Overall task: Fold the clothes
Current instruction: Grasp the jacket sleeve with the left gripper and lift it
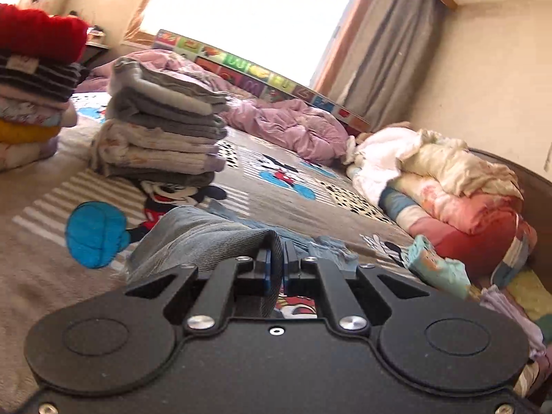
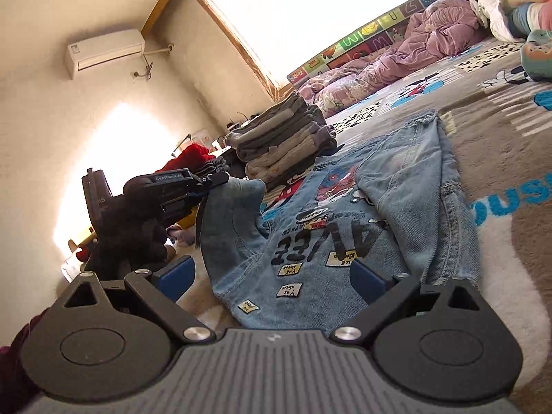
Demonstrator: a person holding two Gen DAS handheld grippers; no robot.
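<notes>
- Cartoon-printed plush blanket covers the bed; a light-blue denim jacket with patches lies spread on it.
- Left gripper is clamped on a lifted edge of the jacket; the thin pinch could slip.
- Right gripper hangs with jaws apart over the hem, holding nothing.
- Stack of folded grey and beige clothes stands near; a wide swing could topple it.

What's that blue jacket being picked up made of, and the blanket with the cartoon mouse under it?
The jacket looks like washed denim: faded blue, a visible diagonal weave, stitched seams, frayed edges, with printed patches. The left gripper pinches a fold of it. The blanket seems a plush fleece or short-pile fabric, matte and fuzzy with printed cartoons; the exact fibre can't be told.
</notes>
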